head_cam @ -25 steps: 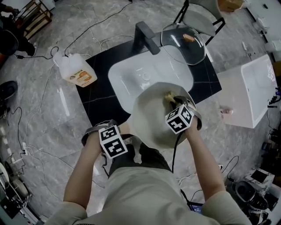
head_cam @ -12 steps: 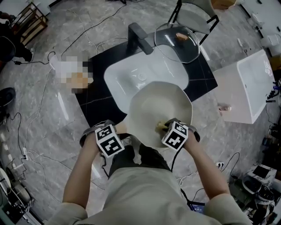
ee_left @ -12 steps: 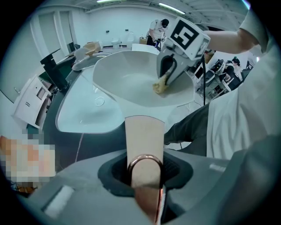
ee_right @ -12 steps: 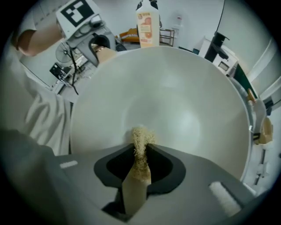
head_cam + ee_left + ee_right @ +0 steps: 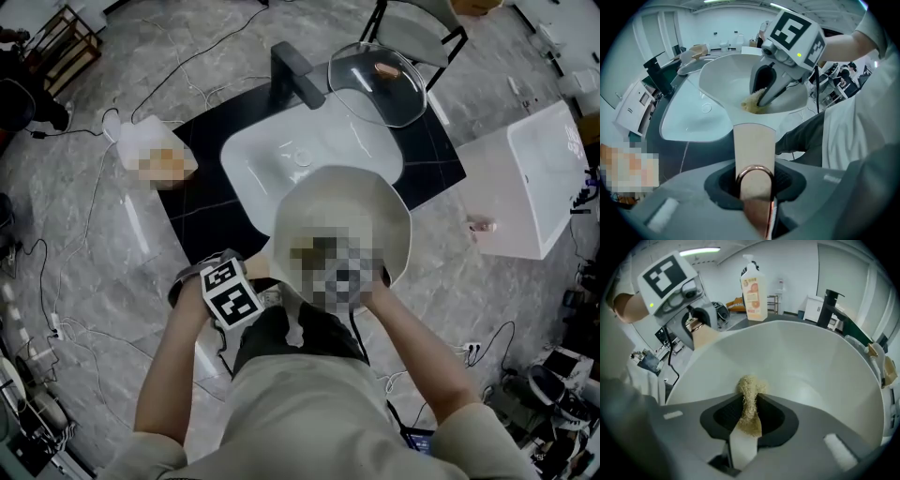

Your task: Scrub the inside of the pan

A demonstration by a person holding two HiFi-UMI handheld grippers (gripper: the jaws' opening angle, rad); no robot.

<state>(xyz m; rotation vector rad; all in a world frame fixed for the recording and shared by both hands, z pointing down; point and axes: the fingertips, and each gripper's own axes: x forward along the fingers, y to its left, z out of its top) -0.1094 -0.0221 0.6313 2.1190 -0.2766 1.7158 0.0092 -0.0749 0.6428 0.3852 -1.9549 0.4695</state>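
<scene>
Two-handed, left gripper [image 5: 753,180] clamping handle [image 5: 753,145], right gripper [image 5: 749,405] holding scrubber [image 5: 750,385] inside pan [image 5: 801,366]

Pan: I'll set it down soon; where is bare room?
The sink basin is bare below the faucet, as is the black counter between pump bottle and basin. The glass lid crowds the far right corner; the pan overhangs the near edge.

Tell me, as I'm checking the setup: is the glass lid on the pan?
No, the glass lid lies beyond the sink, apart from the pan.
</scene>
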